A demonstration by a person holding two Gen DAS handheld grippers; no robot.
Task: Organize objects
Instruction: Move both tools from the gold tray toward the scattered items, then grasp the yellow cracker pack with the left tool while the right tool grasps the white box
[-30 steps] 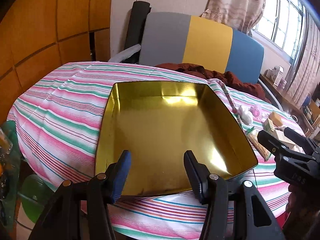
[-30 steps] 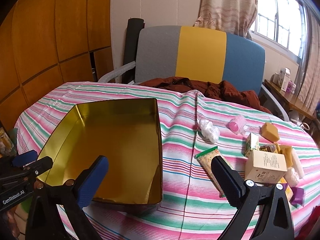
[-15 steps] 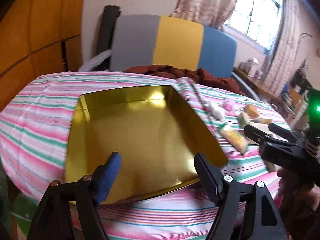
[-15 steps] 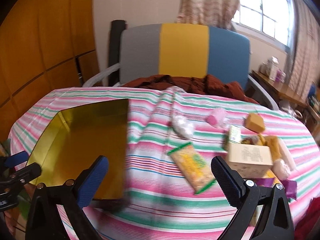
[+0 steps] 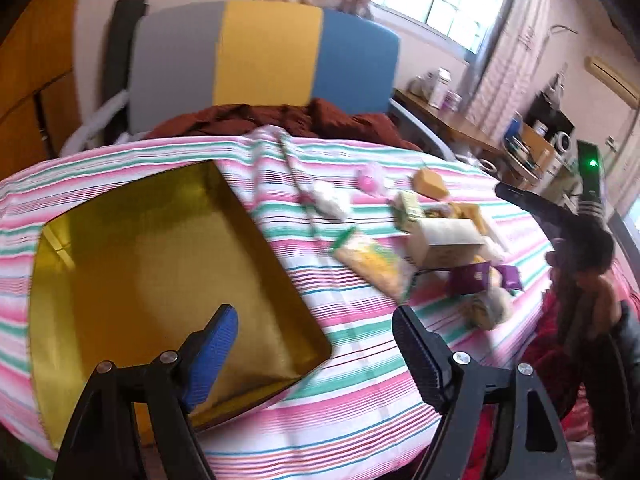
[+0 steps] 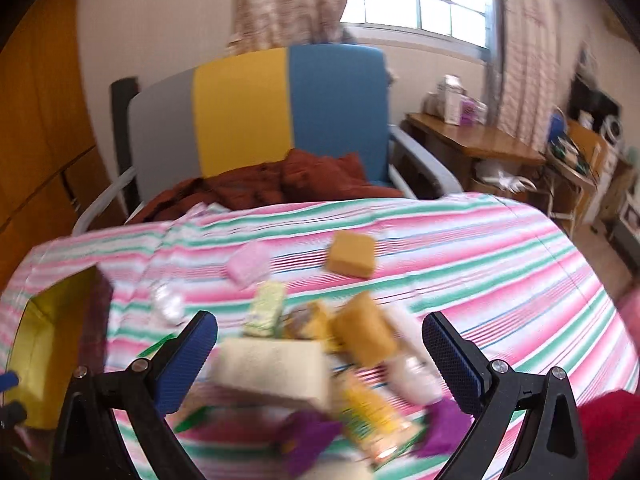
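Blue pads on both grippers are standing spread wide, nothing between them. I'm holding the right gripper (image 6: 320, 354) released over the clutter, and its fingers (image 6: 188, 356) are framing a cream carton (image 6: 272, 372), not touching it as far as I can tell; the view is smeared. My left gripper (image 5: 316, 344) is also released, one pad hanging over the near corner of the gold tin (image 5: 160, 280), the other over bare striped tablecloth (image 5: 360, 400).

Moving outward: the objects to sort are lying in a loose heap right of the tin, well apart from it. I'm seeing a yellow snack packet (image 5: 372, 264), purple sachets (image 5: 472, 278), a tan block (image 6: 352, 254), a pink wrapped piece (image 6: 248, 264) and a white wad (image 5: 330, 202). The tin is sitting empty, so I'm judging the sorting as barely started.

Risks I'm flagging:
- The carton is resting on or against other pieces; closing on it could drag a neighbour along or scatter the heap.
- Motion blur is making the pad-to-carton gap hard to read, so I could be clamping a corner and tipping it.
- The cloth is rucked in a ridge beside the tin; a pad digging in could be pulling fabric and shifting everything.
- Sachets are lying near the table edge and could be getting knocked off.
- The left pad could be bumping the tin wall and sliding it.
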